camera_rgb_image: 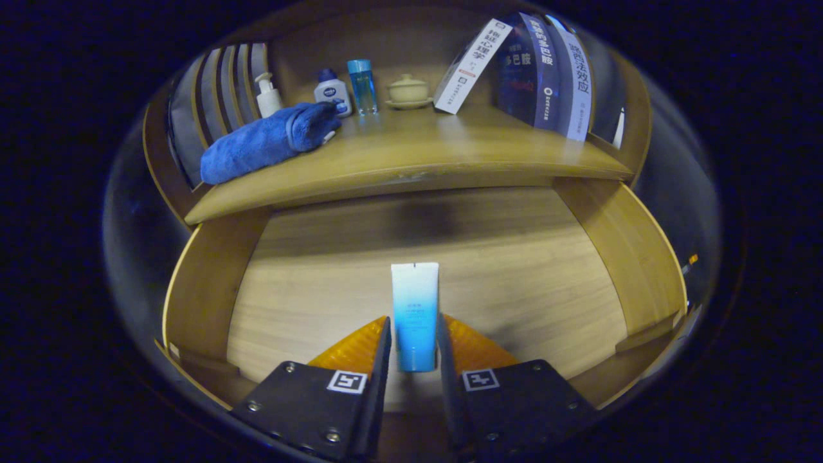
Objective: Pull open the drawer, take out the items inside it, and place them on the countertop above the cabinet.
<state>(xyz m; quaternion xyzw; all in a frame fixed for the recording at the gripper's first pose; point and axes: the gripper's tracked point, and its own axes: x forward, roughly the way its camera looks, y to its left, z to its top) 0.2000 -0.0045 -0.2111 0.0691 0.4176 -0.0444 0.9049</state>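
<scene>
Three books stood at the back right of the desk, one leaning against the other two, their spines printed in Chinese characters too small and distorted to make out with certainty. Left of them sat a small lidded ceramic cup on its saucer, then a clear blue bottle, a squat white bottle with a dark blue cap and label whose wording could not be read, and a white pump bottle. A rolled blue towel lay across the left end of the desk, just in front of the bottles. Below the desk the drawer stood pulled open, its wooden floor bare but for a white-and-blue tube bearing faint print that could not be read. The tube stood between the jaws, its lower end sunk between the fingers and its flat top reaching out beyond them. The jaws were drawn in close on either side of the tube and appeared to pinch it.
</scene>
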